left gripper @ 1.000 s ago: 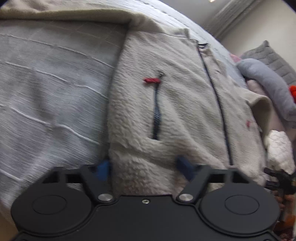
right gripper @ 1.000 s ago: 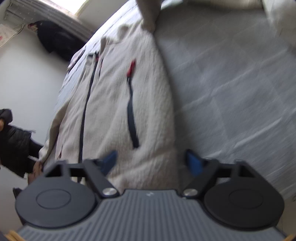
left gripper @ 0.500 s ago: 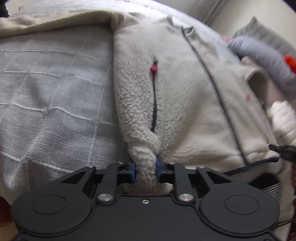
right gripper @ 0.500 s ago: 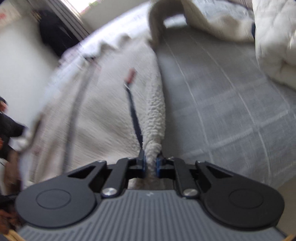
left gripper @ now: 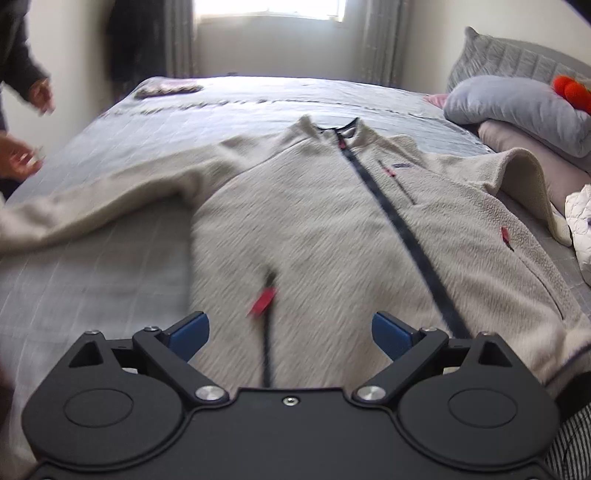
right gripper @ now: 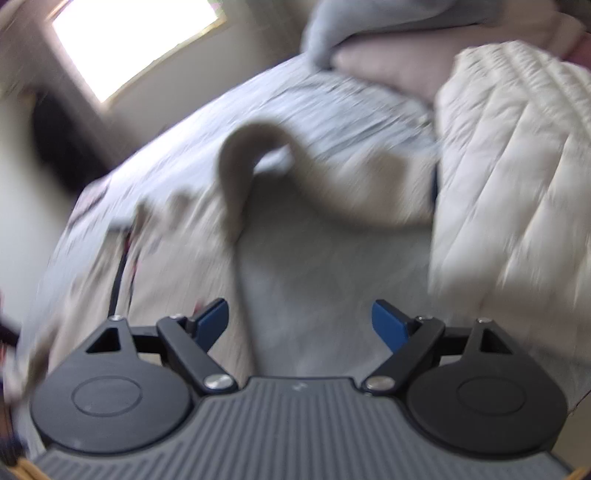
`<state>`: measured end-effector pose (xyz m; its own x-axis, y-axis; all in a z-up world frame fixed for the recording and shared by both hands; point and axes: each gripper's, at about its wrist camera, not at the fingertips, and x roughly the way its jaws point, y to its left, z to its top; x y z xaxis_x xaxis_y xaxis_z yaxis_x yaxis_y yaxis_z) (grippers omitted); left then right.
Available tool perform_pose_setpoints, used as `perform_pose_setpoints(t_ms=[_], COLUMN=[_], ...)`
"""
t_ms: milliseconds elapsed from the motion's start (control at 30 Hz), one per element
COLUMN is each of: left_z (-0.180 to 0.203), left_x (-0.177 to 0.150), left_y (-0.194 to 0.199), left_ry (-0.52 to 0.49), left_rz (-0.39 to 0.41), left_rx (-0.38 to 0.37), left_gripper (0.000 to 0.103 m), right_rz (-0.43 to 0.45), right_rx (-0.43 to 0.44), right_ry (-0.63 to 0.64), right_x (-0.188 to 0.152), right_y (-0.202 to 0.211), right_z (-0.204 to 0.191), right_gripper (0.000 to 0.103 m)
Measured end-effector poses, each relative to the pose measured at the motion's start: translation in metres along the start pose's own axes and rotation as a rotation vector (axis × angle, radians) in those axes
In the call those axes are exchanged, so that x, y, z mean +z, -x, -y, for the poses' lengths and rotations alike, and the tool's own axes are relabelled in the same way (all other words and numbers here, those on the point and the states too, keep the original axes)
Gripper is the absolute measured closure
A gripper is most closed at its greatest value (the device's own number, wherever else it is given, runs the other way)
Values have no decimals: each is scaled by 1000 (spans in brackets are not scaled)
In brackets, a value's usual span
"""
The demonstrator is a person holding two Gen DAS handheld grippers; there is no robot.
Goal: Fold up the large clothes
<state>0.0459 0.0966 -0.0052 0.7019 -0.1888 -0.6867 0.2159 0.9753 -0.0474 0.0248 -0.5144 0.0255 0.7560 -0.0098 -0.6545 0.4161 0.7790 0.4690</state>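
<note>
While the cream fleece jacket (left gripper: 314, 229) lies spread on the bed (left gripper: 92, 288), we see our left gripper (left gripper: 290, 334) and right gripper (right gripper: 300, 323) opening wide, gripping nothing.

A home bedroom: bed (left gripper: 258, 107), pillows (left gripper: 517, 103), curtained window (left gripper: 269, 7)
</note>
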Motion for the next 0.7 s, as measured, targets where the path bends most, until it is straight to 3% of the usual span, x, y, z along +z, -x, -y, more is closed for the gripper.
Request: perform_pose_setpoints(t_ms=[133,333,467,533,600,667,700], left_z=[32,86,117,132,146,157,162], left_x=[37,96,128,142,154,163,168], left_y=[-32,-96,-146,-174,-203,-226,-235], left_ry=[-56,-111,-149,-159,-155,-136,-120], left_rz=[-4,9,42,44,44,49,51], left_rx=[-65,-143,-166,-167,-161,-172,-182], left_gripper=[8,8,10,10,11,24,25], right_rz=[-13,76,238,307,354,376,379], right_rx=[-6,-214,-190,-189,-175,-112,-96], right_ry=[-310,-573,-721,-764,-849,-927,-932], right_x=[20,20,15,14,8,-2,-3], right_y=[-48,-124,-141,-143,-138,-132,-133], right_z=[18,34,56,58,64,71,74], right_gripper=[18,18,6,6,13,12,12])
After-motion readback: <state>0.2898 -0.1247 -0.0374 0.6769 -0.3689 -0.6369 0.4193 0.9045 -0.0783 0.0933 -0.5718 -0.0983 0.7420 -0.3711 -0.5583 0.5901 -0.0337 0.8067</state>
